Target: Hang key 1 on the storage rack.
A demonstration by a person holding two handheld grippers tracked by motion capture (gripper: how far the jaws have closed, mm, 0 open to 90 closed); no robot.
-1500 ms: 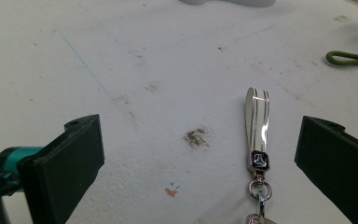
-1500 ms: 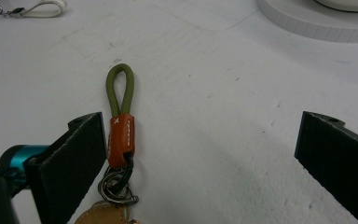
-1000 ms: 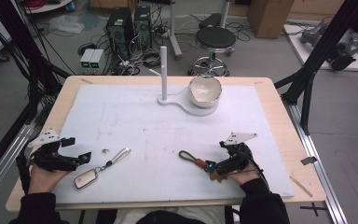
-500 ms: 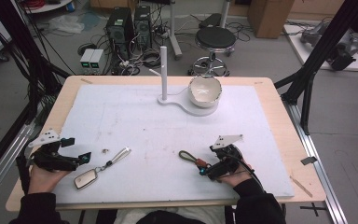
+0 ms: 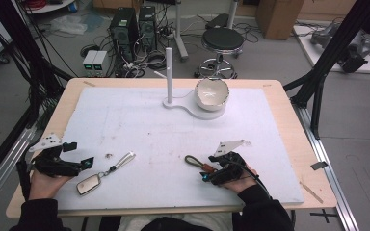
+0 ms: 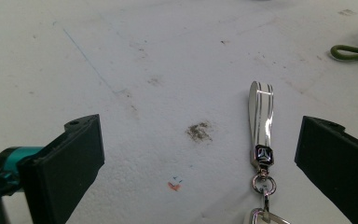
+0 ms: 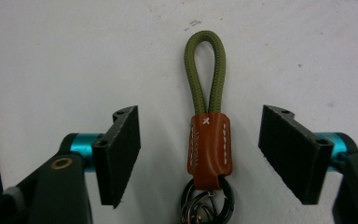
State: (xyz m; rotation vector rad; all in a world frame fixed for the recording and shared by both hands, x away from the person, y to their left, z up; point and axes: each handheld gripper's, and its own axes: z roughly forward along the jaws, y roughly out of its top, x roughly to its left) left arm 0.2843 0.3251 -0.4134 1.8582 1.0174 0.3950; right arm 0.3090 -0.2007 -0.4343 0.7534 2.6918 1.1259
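Cables, computer boxes and a round stool (image 5: 223,38) cluttered the floor behind the table (image 5: 289,115), which had a big white mat (image 5: 139,120) laid over it, scuffed and stained in spots. Down at the near edge the right gripper (image 5: 206,172) had the green cord keychain (image 7: 207,135) lying straight between its jaws, brown leather sleeve dead center, cord loop pointing away past the tips, metal rings tucked back toward the gripper body. Its jaws had just been closing in, but there was clear white mat showing on both sides of the leather, so the pads weren't touching it, nothing was gripped. The left gripper (image 5: 84,162) sat spread wide with nothing between the pads, and the silver strap keychain (image 6: 260,130) lay on the mat just inside its right-hand jaw, strap end pointing away from the tips and its flat metal tag (image 5: 88,184) closest to the hand. Way beyond both grippers, at the far side, stood a white post stand (image 5: 169,77) with a white bowl (image 5: 212,94) on its base.
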